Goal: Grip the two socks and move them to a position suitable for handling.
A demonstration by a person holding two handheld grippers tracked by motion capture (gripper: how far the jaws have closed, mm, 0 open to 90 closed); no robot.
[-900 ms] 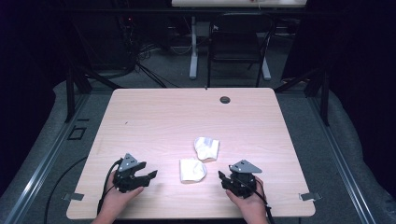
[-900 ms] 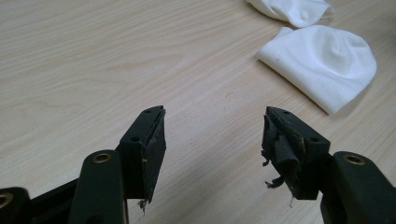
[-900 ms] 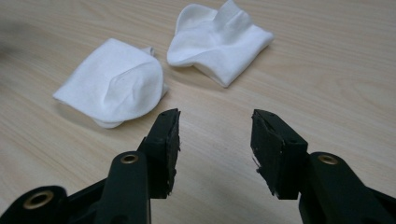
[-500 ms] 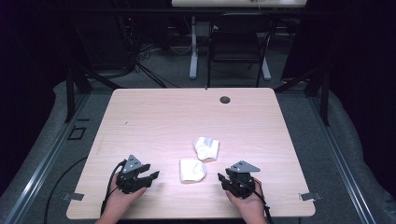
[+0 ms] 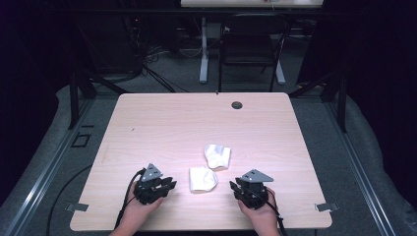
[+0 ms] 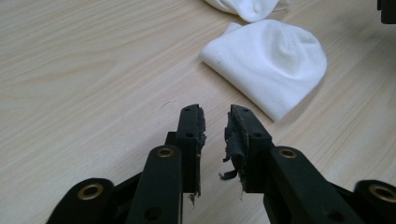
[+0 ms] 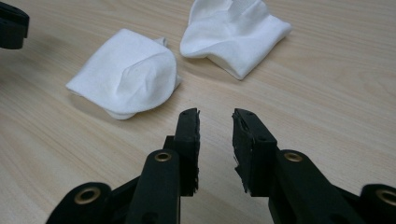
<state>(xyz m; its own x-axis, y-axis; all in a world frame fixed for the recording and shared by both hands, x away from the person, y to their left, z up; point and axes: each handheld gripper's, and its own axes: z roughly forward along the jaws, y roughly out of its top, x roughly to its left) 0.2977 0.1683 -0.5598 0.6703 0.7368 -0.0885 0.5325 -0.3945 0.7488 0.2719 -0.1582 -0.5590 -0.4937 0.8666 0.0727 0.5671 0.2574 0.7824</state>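
- The left tongs (image 5: 169, 185) stand with a narrow gap between the jaws and hold nothing; the right tongs (image 5: 235, 187) are the same, narrow and empty. With so small an opening, I judge that the jaws could push the cloth forward instead of taking its edge.
- The worn black pads (image 6: 232, 140) of the left tongs are torn and frayed. A thin fabric may slip out of them when lifted.
- The nearer small white folded cloth (image 5: 202, 179) lies in the lower middle of the high view, between the two tongs and touching neither. The second small white crumpled cloth (image 5: 217, 156) lies just above and to the right of it, very near. A careless grasp may catch both together.
- The nearer cloth looks soft, with a rounded bulge and one folded corner; in the left gripper view it is in the upper right (image 6: 271, 65).
- The light wooden surface (image 5: 162, 128) is smooth, so the cloth may slide.
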